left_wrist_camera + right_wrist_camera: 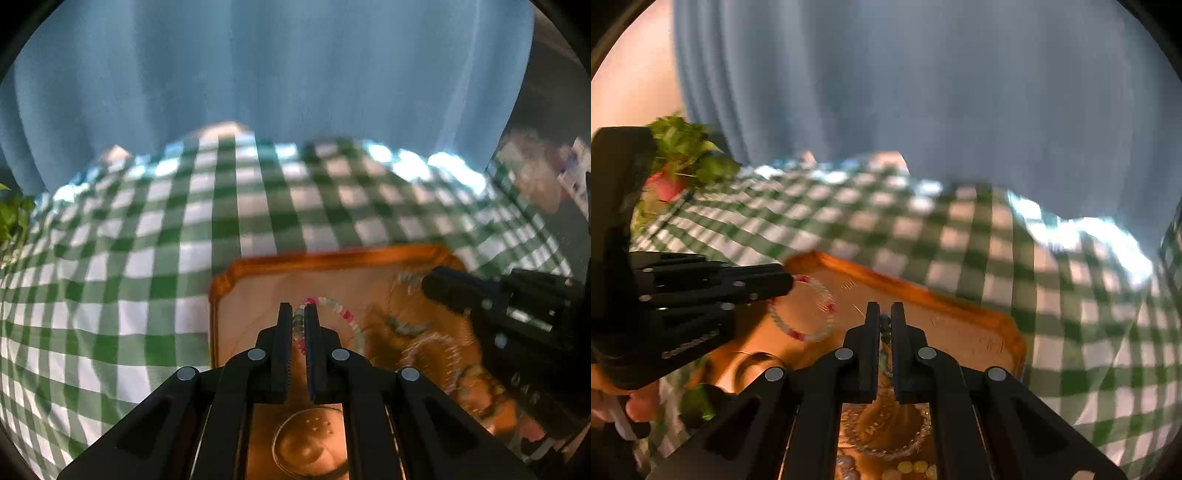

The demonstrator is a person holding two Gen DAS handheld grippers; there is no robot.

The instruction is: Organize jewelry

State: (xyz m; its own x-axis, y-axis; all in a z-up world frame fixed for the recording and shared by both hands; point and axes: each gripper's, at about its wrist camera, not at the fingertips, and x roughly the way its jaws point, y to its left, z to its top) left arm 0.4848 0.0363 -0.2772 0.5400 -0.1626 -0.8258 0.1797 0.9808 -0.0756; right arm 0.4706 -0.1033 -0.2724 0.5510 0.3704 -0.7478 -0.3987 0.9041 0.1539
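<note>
Tray (332, 256) — bracelet (343, 314) under left tool (298, 314)

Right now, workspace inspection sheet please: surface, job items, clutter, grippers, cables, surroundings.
Surface: green-and-white checked cloth under a wooden tray.
Job's things: pink-and-white bead bracelet and several blurred bracelets on the tray; a clear bead bracelet near the tray's front.
Clutter: nothing seen.
Grippers: left gripper shut on the pink-and-white bead bracelet; right gripper shut on a dark bead strand.
Cables: nothing seen.
Surroundings: blue curtain behind; potted plant at the cloth's far left.
</note>
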